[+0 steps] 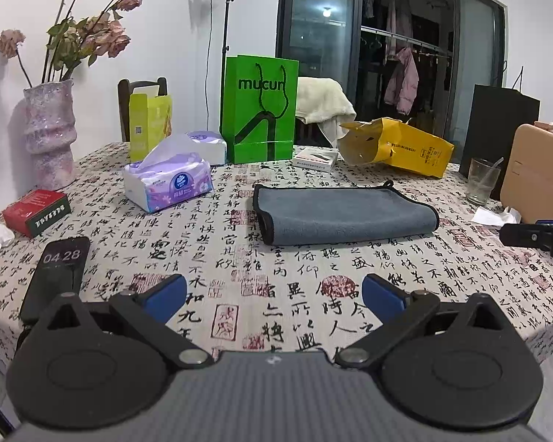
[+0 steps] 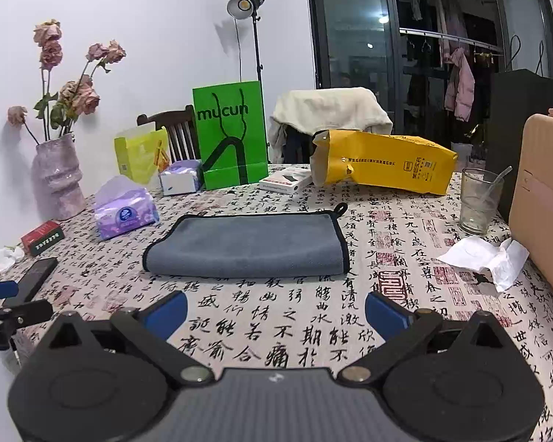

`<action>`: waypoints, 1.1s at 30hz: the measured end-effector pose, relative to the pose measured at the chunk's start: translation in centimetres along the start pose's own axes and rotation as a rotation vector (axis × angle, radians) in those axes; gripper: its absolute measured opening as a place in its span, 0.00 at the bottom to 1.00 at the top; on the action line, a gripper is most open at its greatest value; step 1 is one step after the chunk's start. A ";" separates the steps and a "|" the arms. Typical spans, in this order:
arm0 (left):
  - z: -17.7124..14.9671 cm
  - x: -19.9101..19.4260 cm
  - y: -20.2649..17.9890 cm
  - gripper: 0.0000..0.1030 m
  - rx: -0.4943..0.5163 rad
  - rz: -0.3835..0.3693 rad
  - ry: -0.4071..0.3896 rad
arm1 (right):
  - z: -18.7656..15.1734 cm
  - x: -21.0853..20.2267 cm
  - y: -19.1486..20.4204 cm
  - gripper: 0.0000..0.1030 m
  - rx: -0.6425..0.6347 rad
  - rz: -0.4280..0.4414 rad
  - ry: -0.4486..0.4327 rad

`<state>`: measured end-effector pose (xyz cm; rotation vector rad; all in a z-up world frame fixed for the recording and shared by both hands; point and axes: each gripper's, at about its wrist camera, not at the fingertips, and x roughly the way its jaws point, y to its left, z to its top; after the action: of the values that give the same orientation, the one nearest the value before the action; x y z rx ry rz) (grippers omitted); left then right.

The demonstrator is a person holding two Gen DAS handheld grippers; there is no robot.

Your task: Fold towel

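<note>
A grey towel with black edging (image 1: 344, 213) lies folded flat on the calligraphy-print tablecloth; it also shows in the right wrist view (image 2: 249, 246). A small black hanging loop sits at its far right corner. My left gripper (image 1: 274, 296) is open and empty, above the table in front of the towel and a little to its left. My right gripper (image 2: 276, 311) is open and empty, above the table in front of the towel. Each gripper's tip shows at the edge of the other's view.
Around the towel stand tissue packs (image 1: 169, 184), a green paper bag (image 1: 260, 110), a yellow bag (image 2: 383, 162), a glass with a straw (image 2: 479, 202), a crumpled tissue (image 2: 490, 258), a tan case (image 2: 542, 199), a phone (image 1: 57, 276), a red box (image 1: 37, 211) and a vase (image 1: 49, 136).
</note>
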<state>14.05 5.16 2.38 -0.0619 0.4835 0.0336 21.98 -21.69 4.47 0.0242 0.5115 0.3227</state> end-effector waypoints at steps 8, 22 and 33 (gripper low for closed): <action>-1.3 -1.8 -0.2 1.00 0.002 -0.023 -0.008 | -2.0 -2.3 1.3 1.00 -0.005 0.010 -0.020; -3.3 -5.2 -0.8 1.00 0.028 -0.007 -0.047 | -5.6 -5.0 2.9 1.00 0.002 0.019 -0.043; -5.8 -7.2 -1.9 1.00 0.037 -0.021 -0.055 | -8.6 -7.4 4.1 1.00 -0.020 0.022 -0.066</action>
<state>5.10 2.75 0.71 -0.0300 0.4283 0.0062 10.50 -20.62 0.97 0.0212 0.4428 0.3478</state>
